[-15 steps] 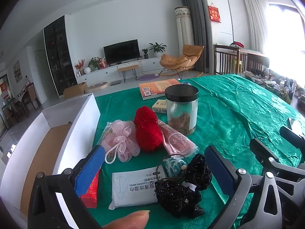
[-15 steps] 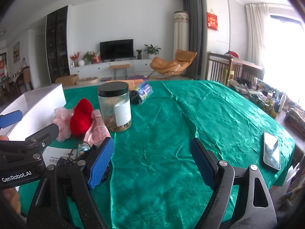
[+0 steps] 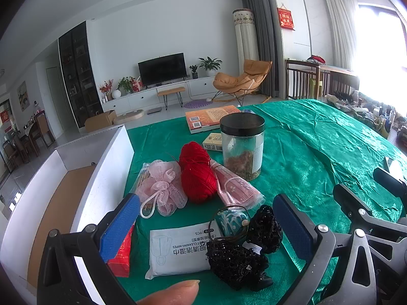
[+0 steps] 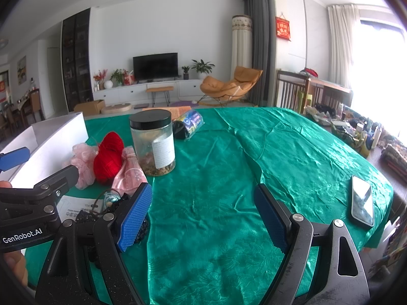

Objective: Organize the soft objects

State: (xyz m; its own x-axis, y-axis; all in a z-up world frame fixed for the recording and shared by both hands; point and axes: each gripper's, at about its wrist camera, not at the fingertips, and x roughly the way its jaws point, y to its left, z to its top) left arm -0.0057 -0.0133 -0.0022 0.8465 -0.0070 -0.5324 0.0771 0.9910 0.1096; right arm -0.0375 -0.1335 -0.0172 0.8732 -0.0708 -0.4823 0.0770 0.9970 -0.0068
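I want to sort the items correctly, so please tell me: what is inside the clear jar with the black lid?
The clear jar holds brownish dried bits piled at its bottom, empty above. Its label hides part of the contents in the right wrist view.

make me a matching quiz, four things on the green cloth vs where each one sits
Things:
1. yarn
2. jar
3. phone
4. wipes pack

Places:
A. alone near the cloth's right edge
B. between the left gripper's open jaws
C. between the pink pouf and the pink packet
D. just behind the pink packet, in front of the book

Pairs: 1-C, 2-D, 3-A, 4-B
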